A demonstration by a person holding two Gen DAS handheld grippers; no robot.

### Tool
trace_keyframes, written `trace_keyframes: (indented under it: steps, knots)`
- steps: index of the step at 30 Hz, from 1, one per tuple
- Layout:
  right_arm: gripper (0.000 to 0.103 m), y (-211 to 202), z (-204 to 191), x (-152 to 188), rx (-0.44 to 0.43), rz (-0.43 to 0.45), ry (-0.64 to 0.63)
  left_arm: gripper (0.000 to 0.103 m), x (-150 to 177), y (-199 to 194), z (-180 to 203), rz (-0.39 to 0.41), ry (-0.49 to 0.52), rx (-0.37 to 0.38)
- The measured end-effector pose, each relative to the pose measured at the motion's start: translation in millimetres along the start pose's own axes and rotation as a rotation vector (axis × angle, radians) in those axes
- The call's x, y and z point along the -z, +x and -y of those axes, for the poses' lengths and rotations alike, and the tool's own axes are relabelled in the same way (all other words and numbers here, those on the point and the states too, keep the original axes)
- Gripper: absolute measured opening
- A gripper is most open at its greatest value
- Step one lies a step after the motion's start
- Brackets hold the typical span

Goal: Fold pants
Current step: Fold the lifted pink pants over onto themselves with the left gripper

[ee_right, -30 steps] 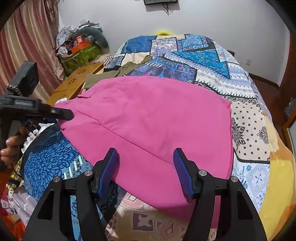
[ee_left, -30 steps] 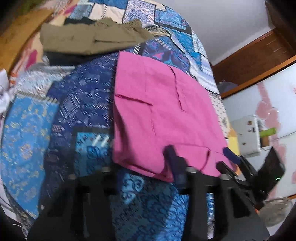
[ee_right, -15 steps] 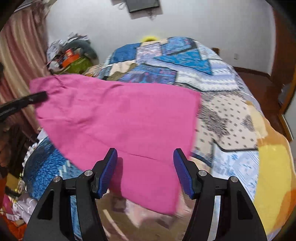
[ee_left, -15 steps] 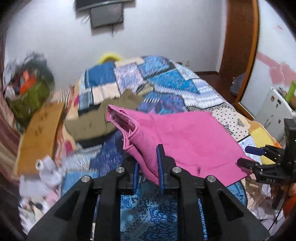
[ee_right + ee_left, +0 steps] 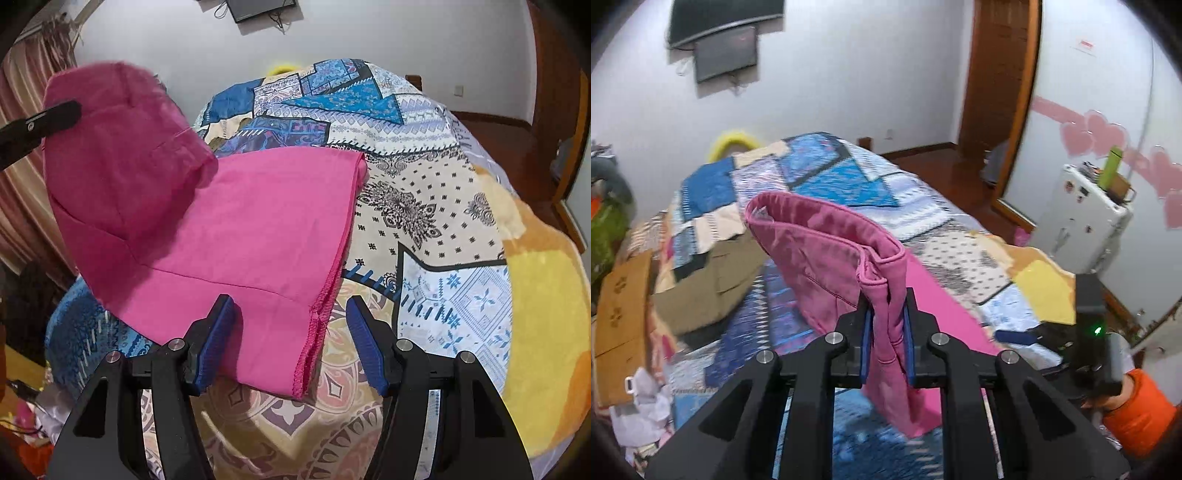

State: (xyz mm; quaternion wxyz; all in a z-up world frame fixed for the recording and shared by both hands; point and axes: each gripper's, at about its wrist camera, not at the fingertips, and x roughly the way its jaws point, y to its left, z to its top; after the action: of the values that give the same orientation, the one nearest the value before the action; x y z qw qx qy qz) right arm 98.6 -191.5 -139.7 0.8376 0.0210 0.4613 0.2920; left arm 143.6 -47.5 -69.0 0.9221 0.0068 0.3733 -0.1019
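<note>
The pink pants (image 5: 240,206) lie on the patchwork bedspread (image 5: 424,206), leg hems toward the right gripper. My left gripper (image 5: 886,321) is shut on the waistband end of the pink pants (image 5: 827,251) and holds it lifted above the bed, the cloth hanging and arching forward. In the right wrist view that lifted end (image 5: 110,147) hangs at upper left with the left gripper's finger (image 5: 40,122) on it. My right gripper (image 5: 291,325) is open and empty, its jaws on either side of the hem corner, just above the cloth.
Olive-brown pants (image 5: 713,280) lie on the bed beyond the pink ones. A cardboard box (image 5: 620,317) and clutter sit at the left bedside. A white appliance (image 5: 1086,218) and a door (image 5: 997,85) are to the right. A TV (image 5: 724,40) hangs on the far wall.
My left gripper closed on the waistband end and lifted it up off the bed. The right gripper stayed open and shifted toward the hem corner.
</note>
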Motion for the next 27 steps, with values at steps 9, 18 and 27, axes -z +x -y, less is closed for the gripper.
trace_keyframes:
  steps: [9, 18, 27]
  knots:
    - [0.059, 1, 3, 0, -0.020, 0.009, 0.008, 0.014, -14, 43, 18, -0.109, -0.078, 0.176]
    - [0.059, 2, 6, 2, -0.027, 0.017, 0.017, 0.014, -7, 80, 40, -0.209, -0.090, 0.262]
    - [0.060, 0, 5, 1, -0.014, 0.020, 0.023, 0.048, -3, 84, 54, -0.254, 0.001, 0.217]
